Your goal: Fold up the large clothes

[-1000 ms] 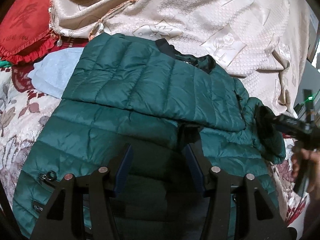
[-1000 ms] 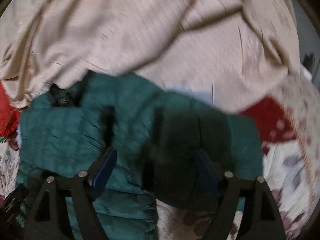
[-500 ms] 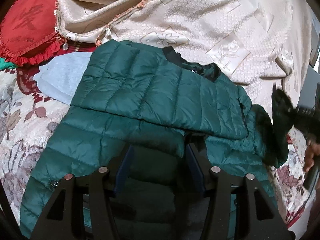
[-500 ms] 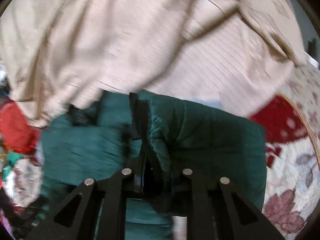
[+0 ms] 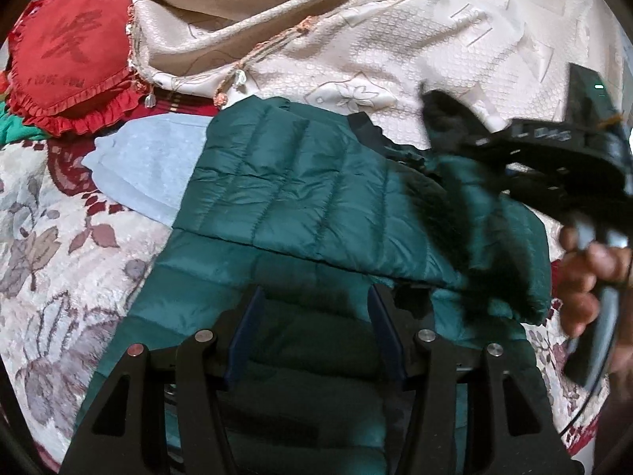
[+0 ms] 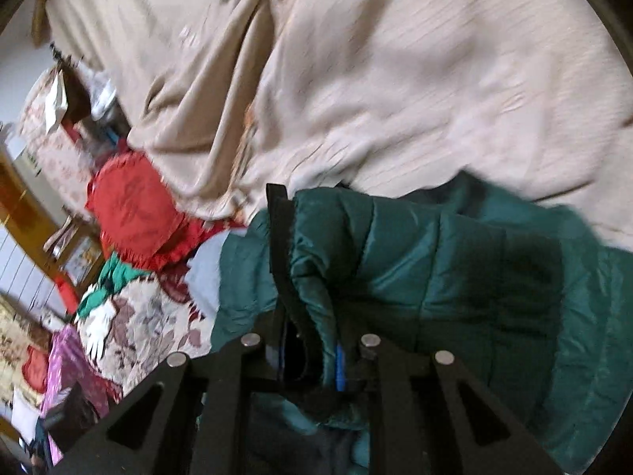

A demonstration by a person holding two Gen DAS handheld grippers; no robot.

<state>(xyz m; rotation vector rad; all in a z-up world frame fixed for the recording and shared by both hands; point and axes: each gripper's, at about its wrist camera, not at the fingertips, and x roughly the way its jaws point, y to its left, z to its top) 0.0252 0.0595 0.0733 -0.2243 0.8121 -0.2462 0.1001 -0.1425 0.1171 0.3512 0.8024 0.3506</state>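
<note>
A dark green quilted puffer jacket lies on the bed with one sleeve folded across its chest. My left gripper is open and hovers over the jacket's lower body, holding nothing. My right gripper is shut on the jacket's other sleeve near its black-trimmed cuff and holds it lifted over the jacket. In the left wrist view the right gripper shows at the right, blurred, with the sleeve hanging from it.
A beige embossed blanket is bunched behind the jacket. A red heart-shaped cushion lies at the back left. A light blue garment lies left of the jacket on the floral bedspread. Furniture and clutter stand beside the bed.
My right gripper closed on the sleeve at the jacket's right side and carried it up and leftward over the jacket. The left gripper stayed open, drifting slightly forward.
</note>
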